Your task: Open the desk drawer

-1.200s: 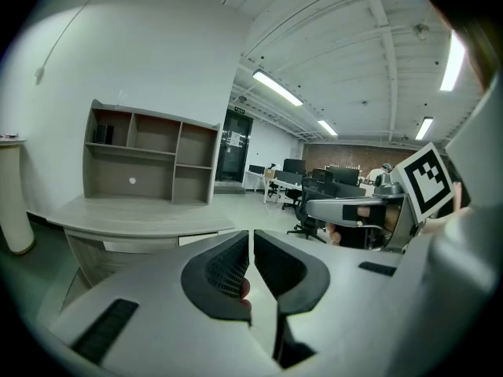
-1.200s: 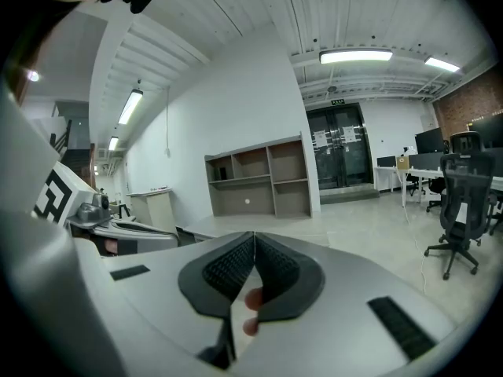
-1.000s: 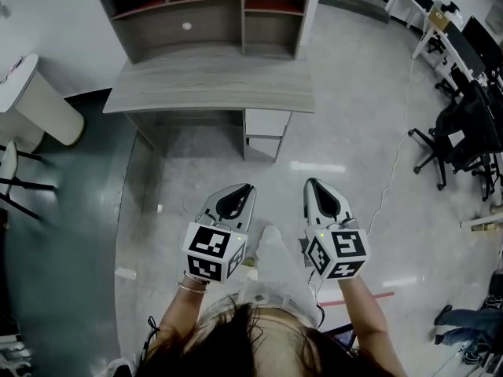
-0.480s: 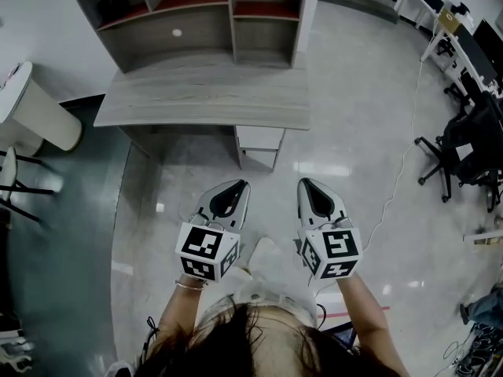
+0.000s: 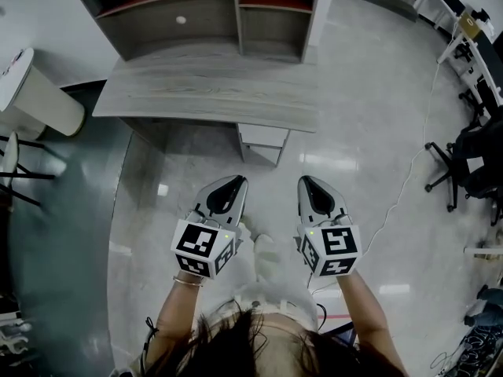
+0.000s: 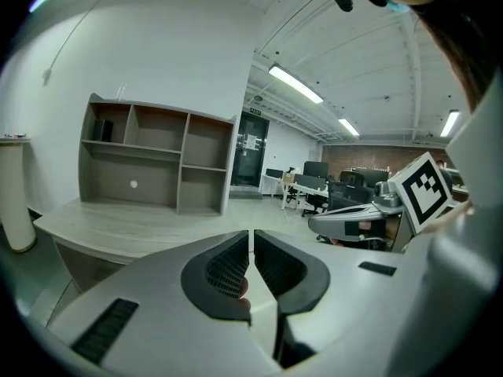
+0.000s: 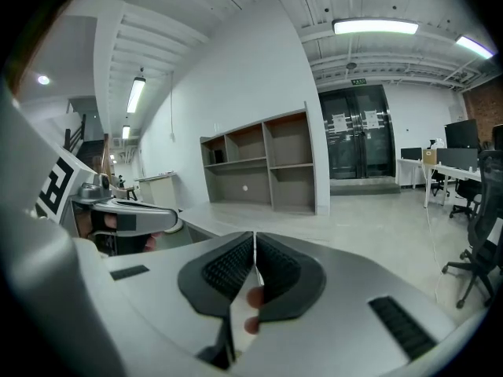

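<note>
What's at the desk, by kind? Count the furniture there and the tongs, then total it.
Desk: 1
Shelf unit on the desk: 1
Drawer unit under the desk: 1
White round stand beside the desk: 1
Tongs: 2, the left tongs and the right tongs, both shut and empty
Total: 6

Open grey shelf unit, upper compartments lined red, small white disc on its back panel. White cylindrical stand to its left, at the edge of a dark green floor patch. Glossy pale floor; a white cable trails across it near black office chairs. Glass double doors behind, ceiling strip light lit.
</note>
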